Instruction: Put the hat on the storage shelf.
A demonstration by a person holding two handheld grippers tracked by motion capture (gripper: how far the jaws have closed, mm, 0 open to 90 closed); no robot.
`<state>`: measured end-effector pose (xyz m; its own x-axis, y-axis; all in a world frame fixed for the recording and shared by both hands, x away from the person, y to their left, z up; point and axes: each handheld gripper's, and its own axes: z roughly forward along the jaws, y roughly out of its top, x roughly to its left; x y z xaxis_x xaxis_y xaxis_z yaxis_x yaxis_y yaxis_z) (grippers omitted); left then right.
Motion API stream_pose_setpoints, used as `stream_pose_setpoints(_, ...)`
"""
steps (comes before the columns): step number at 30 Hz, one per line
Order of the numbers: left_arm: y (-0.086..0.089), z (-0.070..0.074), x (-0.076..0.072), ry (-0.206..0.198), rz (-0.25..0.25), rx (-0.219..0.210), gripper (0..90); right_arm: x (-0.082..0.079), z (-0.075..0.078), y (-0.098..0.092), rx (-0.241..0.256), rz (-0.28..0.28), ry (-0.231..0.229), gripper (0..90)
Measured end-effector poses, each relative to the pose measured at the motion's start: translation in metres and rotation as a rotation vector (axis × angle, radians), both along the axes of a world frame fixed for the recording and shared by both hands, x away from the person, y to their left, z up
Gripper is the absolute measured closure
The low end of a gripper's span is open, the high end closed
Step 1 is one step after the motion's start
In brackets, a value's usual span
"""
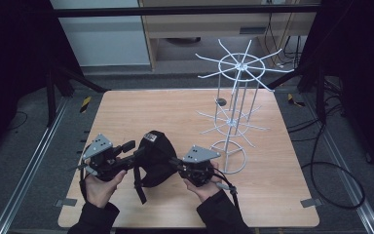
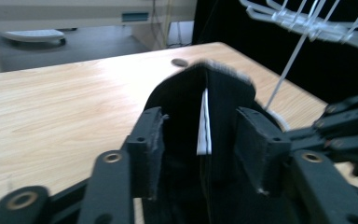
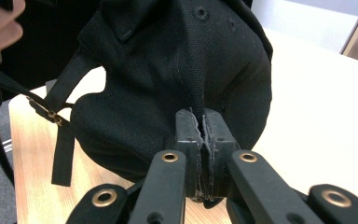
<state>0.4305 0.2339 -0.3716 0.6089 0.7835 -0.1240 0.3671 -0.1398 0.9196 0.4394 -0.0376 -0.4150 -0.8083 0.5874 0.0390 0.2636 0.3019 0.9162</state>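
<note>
Black fabric cap (image 1: 155, 157), strap dangling, crumpled

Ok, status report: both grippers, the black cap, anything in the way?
Right gripper shut on black cap. Left gripper jaws astride cap, gap visible, grip unclear. White wire rack stands close right of cap.

A white wire rack (image 1: 236, 105) stands on the wooden table (image 1: 141, 109), a small dark disc (image 1: 220, 102) beside it.
</note>
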Motion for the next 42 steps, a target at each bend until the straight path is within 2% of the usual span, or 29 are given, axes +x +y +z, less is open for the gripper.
stream_pose_setpoints(2, -0.004, -0.004, -0.001, 0.003, 0.002, 0.031, 46.8, 0.0, 0.0, 0.003, 0.003, -0.002, 0.003, 86.7)
stream_pose_setpoints(4, -0.007, -0.008, 0.0, 0.013, -0.009, 0.04, 47.4, -0.001, 0.0, 0.005, 0.005, 0.001, 0.005, 86.6)
stream_pose_setpoints(6, -0.008, -0.01, 0.0, 0.018, -0.017, 0.039, 56.1, -0.001, 0.0, 0.006, -0.001, 0.0, 0.0, 86.3)
stream_pose_setpoints(7, -0.008, -0.013, 0.002, 0.036, -0.034, 0.021, 62.9, -0.001, 0.0, 0.006, -0.002, 0.001, -0.005, 86.1)
stream_pose_setpoints(9, -0.007, -0.014, 0.003, 0.055, -0.05, 0.003, 69.8, -0.001, 0.0, 0.006, -0.008, -0.002, -0.009, 85.5)
stream_pose_setpoints(11, -0.004, -0.013, 0.004, 0.063, -0.066, -0.034, 75.1, 0.0, -0.002, 0.005, 0.002, -0.008, -0.014, 83.4)
stream_pose_setpoints(13, -0.002, -0.012, 0.003, 0.055, -0.071, -0.057, 79.8, 0.0, -0.003, 0.004, 0.024, -0.012, -0.019, 77.2)
stream_pose_setpoints(15, -0.001, -0.01, 0.002, 0.046, -0.082, -0.063, 80.5, 0.001, -0.004, 0.002, 0.041, -0.009, -0.021, 67.7)
stream_pose_setpoints(19, 0.0, -0.005, -0.001, 0.016, -0.097, -0.074, 81.0, 0.001, -0.01, -0.005, 0.062, -0.006, -0.035, 56.0)
stream_pose_setpoints(24, 0.002, 0.001, -0.002, 0.003, -0.112, -0.088, 81.2, 0.001, -0.021, -0.011, 0.053, 0.011, -0.047, 48.9)
stream_pose_setpoints(29, 0.001, 0.006, -0.003, -0.014, -0.134, -0.099, 81.3, 0.008, -0.029, -0.011, 0.038, 0.014, -0.034, 48.3)
stream_pose_setpoints(32, 0.001, 0.011, -0.004, -0.025, -0.158, -0.115, 81.3, 0.009, -0.032, -0.01, 0.029, 0.013, -0.045, 48.1)
stream_pose_setpoints(36, -0.002, 0.013, -0.006, -0.03, -0.184, -0.122, 81.3, 0.011, -0.033, -0.011, 0.046, 0.022, -0.054, 50.1)
stream_pose_setpoints(38, -0.003, 0.012, -0.005, -0.025, -0.193, -0.126, 81.3, 0.011, -0.033, -0.012, 0.046, 0.028, -0.06, 56.1)
stream_pose_setpoints(41, -0.002, 0.011, -0.003, -0.02, -0.194, -0.13, 81.2, 0.01, -0.034, -0.014, 0.047, 0.038, -0.055, 72.0)
stream_pose_setpoints(42, -0.001, 0.01, -0.003, -0.017, -0.19, -0.134, 81.2, 0.01, -0.034, -0.015, 0.056, 0.046, -0.05, 74.2)
